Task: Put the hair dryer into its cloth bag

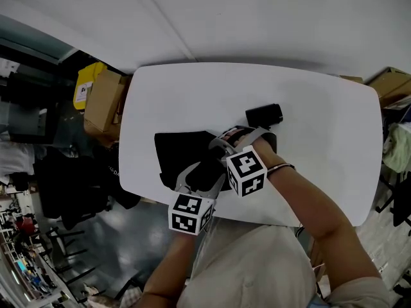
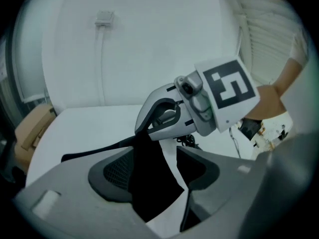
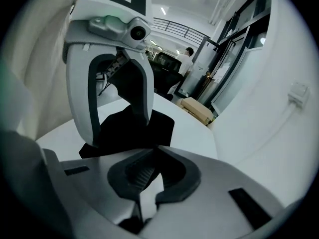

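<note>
The black cloth bag [image 1: 176,154] lies flat on the white table [image 1: 321,108], left of centre. The black hair dryer [image 1: 264,115] lies to its right, partly hidden behind my right gripper. My right gripper [image 1: 218,144] is shut on the bag's near edge and holds that edge lifted off the table. In the left gripper view the cloth [image 2: 144,183] runs up to the right gripper's closed tips [image 2: 149,130]. My left gripper [image 2: 154,176] stands open, with the cloth hanging between its pads [image 2: 112,176] and not pinched. The right gripper view shows the left gripper [image 3: 114,131] over the bag [image 3: 160,123].
Cardboard boxes [image 1: 103,101] and a yellow item [image 1: 87,81] stand off the table's left end, another box [image 1: 392,83] off its right end. A wall socket [image 2: 104,18] sits on the white wall behind the table. A person [image 3: 188,59] stands far off.
</note>
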Motion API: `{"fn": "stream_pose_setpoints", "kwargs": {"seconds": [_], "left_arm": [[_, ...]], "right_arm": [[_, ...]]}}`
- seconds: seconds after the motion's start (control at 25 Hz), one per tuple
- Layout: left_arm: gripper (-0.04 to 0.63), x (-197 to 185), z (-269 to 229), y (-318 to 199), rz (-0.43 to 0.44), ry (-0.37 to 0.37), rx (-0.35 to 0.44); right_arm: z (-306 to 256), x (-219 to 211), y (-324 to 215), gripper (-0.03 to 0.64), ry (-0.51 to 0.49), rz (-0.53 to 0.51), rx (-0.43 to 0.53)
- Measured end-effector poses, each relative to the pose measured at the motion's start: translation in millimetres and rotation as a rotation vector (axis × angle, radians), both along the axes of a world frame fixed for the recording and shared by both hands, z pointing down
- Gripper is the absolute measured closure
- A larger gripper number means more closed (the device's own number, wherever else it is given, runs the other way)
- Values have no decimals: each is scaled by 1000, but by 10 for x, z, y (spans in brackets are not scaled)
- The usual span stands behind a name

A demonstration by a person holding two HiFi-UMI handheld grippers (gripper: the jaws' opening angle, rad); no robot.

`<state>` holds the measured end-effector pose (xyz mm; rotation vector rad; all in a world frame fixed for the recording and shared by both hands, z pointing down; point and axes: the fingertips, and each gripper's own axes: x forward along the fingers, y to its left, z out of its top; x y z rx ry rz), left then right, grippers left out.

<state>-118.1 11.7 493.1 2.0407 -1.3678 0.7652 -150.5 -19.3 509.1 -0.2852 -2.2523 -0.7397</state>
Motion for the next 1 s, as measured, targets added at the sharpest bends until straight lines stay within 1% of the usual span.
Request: {"fn": "stream_pose_setpoints", "kwargs": {"seconds": [0.08, 0.2, 0.28, 0.36, 0.4, 0.44, 0.48, 0.56, 0.64, 0.72, 0.8, 0.92, 1.0], "left_arm": [[333, 2, 63, -93, -6, -95, 15], [328, 2, 126, -195, -50, -181, 28], [328, -60, 148, -248, -88, -253, 34], [331, -128, 161, -281, -114, -297, 31], [351, -149, 165, -281, -120, -302, 24], [392, -161, 166, -274, -121, -300, 16], [448, -166, 164, -263, -120, -292, 11], [540, -162, 165, -245, -112, -258, 3], [561, -158, 159, -244, -102, -225, -4], [566, -160, 134, -250, -100, -190, -11], [568, -161, 111, -259, -108, -138, -21], [568, -183, 106, -280, -125, -59, -39], [568, -200, 107, -296, -128, -31, -46]], "right_arm": [[-9, -12, 1, 594, 5, 6, -12], [-17, -16, 15, 594, 14, 5, -22], [-25, -21, 20, 594, 13, 5, -23], [-30, -21, 7, 594, 12, 10, -18], [-25, -14, -7, 594, 13, 14, -15], [-20, -2, -24, 594, 12, 18, -11], [-19, 11, -38, 594, 11, 21, -10], [-19, 32, -47, 594, 7, 24, -10], [-23, 40, -44, 594, -1, 26, -14], [-31, 48, -53, 592, -15, 49, -36], [-47, 76, -75, 577, -34, 107, -108], [-99, 204, -182, 500, -83, 236, -255], [-161, 393, -316, 462, -133, 344, -327]]}}
